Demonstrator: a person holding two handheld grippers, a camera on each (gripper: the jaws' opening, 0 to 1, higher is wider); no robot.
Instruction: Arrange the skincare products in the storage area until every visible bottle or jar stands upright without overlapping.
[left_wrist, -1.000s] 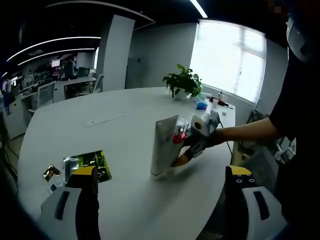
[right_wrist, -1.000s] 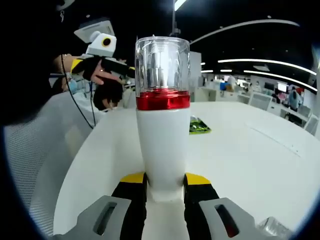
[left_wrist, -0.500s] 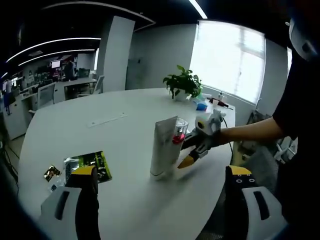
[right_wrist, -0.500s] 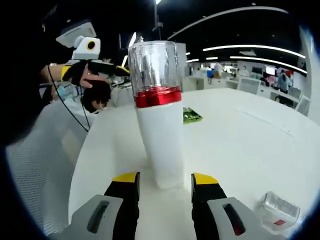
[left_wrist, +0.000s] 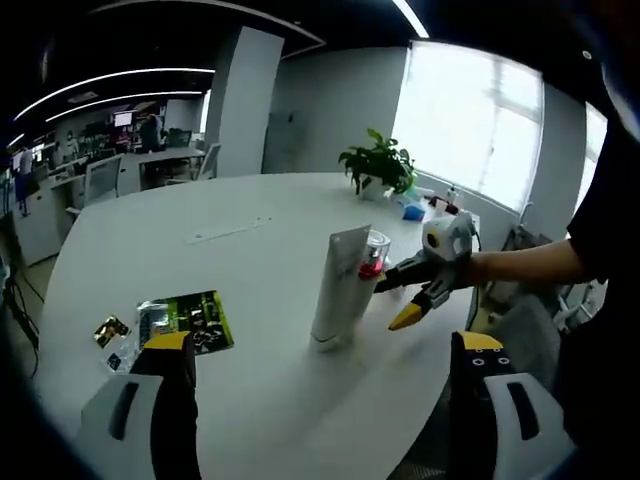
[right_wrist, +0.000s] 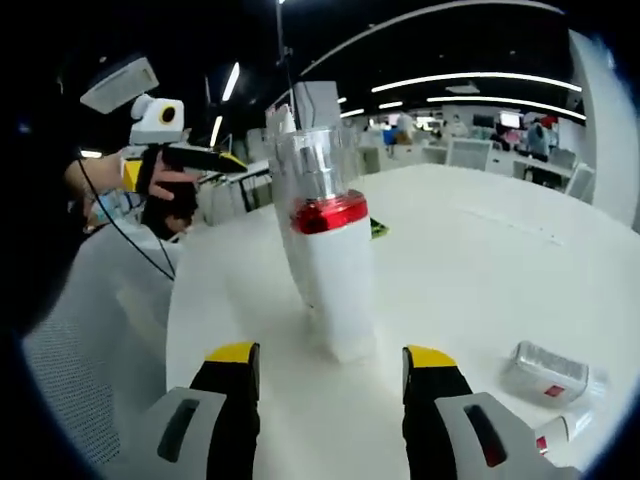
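In the right gripper view the right claw (right_wrist: 332, 368) is spread wide, gripping nothing. Just beyond its tips, apart, the red-collared bottle (right_wrist: 328, 262) stands on the table (right_wrist: 480, 260). The left claw (left_wrist: 322, 360) is equally wide and empty; farther off, the white tube (left_wrist: 338, 288) stands upright beside that bottle.

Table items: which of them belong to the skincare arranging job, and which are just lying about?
Part of the job:
- white bottle with red collar and clear cap, standing upright
- white tube, upright beside it
- clear jar lying on its side
- right gripper, open, just off the bottle

Lying about:
- green packet and small packets
- potted plant
- blue item near the plant
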